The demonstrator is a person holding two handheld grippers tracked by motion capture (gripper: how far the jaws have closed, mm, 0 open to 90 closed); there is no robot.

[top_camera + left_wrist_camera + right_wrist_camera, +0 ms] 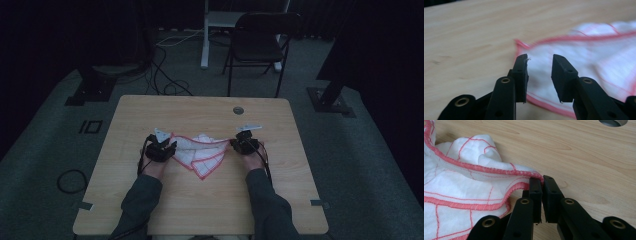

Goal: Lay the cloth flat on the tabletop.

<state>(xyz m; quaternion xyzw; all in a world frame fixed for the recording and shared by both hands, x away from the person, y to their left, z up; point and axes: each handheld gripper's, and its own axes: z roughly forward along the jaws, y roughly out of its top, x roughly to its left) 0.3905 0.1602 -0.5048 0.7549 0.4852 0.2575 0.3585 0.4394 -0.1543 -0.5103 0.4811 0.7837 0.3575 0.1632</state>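
On light wooden table (150,210), dim room: right gripper (542,181) fingers pinching cloth (200,152) corner; left gripper (539,65) fingers spread.

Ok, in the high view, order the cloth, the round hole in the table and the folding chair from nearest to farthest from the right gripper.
1. Cloth, pinched by the right gripper, stretching to its left.
2. Round hole, just beyond it on the table.
3. Folding chair, on the floor past the table's far edge.

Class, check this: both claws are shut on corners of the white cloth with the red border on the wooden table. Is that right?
Not quite. The right claw is shut on the cloth, but the left gripper view shows the left claw open over its corner. The rest holds.
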